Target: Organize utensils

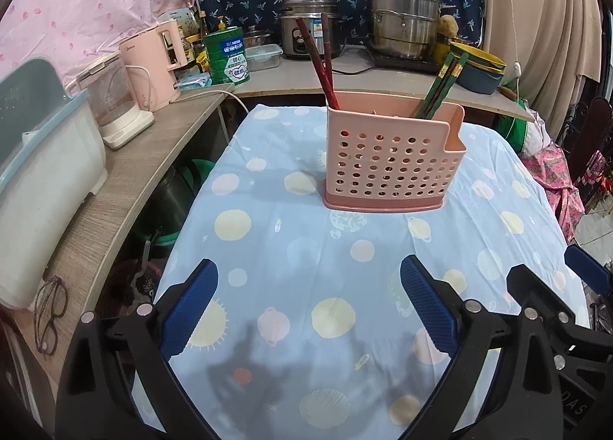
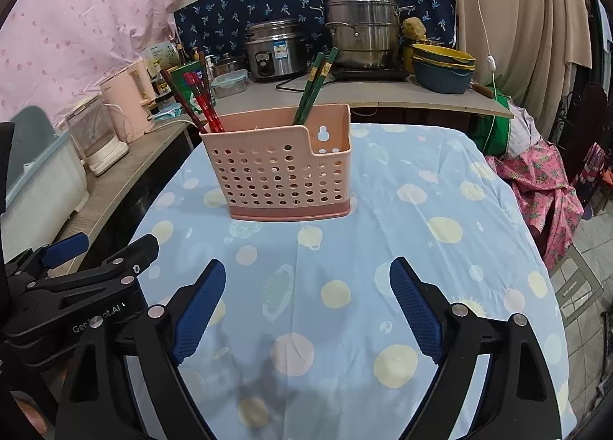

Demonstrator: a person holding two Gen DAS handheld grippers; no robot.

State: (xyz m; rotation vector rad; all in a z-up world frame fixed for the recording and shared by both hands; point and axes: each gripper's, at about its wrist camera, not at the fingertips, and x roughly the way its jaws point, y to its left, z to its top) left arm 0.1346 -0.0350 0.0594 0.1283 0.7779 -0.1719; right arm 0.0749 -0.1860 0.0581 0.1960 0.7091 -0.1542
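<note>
Across the table, largest to smallest:

Table: a blue cloth (image 1: 291, 233) printed with pale planets and dots covered it and filled the lower half of both views.

Side counter: a grey wood-grain counter (image 1: 126, 179) ran along the table's 9 o'clock edge; it carried a white bin with a blue lid (image 1: 42, 156), a clear kettle-like jug (image 1: 111, 103) and a pink kettle (image 1: 157, 61).

Back shelf: at 12 o'clock, beyond the table, stood a tall steel steamer pot (image 1: 404, 15), a rice cooker (image 1: 306, 22), a green tin (image 1: 228, 57) and stacked yellow and blue bowls (image 1: 477, 64).

Utensil holder: a pink perforated holder (image 1: 387, 156) stood upright on the cloth, toward 12 o'clock from both claws and well apart from them.

Left gripper: the left gripper (image 1: 309, 302) sat at 6 o'clock in its own view, its blue pads spread wide with only cloth between them, holding nothing.

Right gripper: the right gripper (image 2: 307, 302) was likewise spread wide and empty over the cloth; the two claws sat side by side.

Red chopsticks: dark red chopsticks (image 1: 318, 57) stood in the holder's 9 o'clock compartment, leaning toward 11 o'clock.

Green chopsticks: green chopsticks (image 1: 444, 84) with gold bands stood at the holder's 3 o'clock end, leaning toward 1 o'clock.

Glasses: dark-framed glasses (image 1: 48, 313) lay on the counter's near end, at 8 o'clock.
</note>
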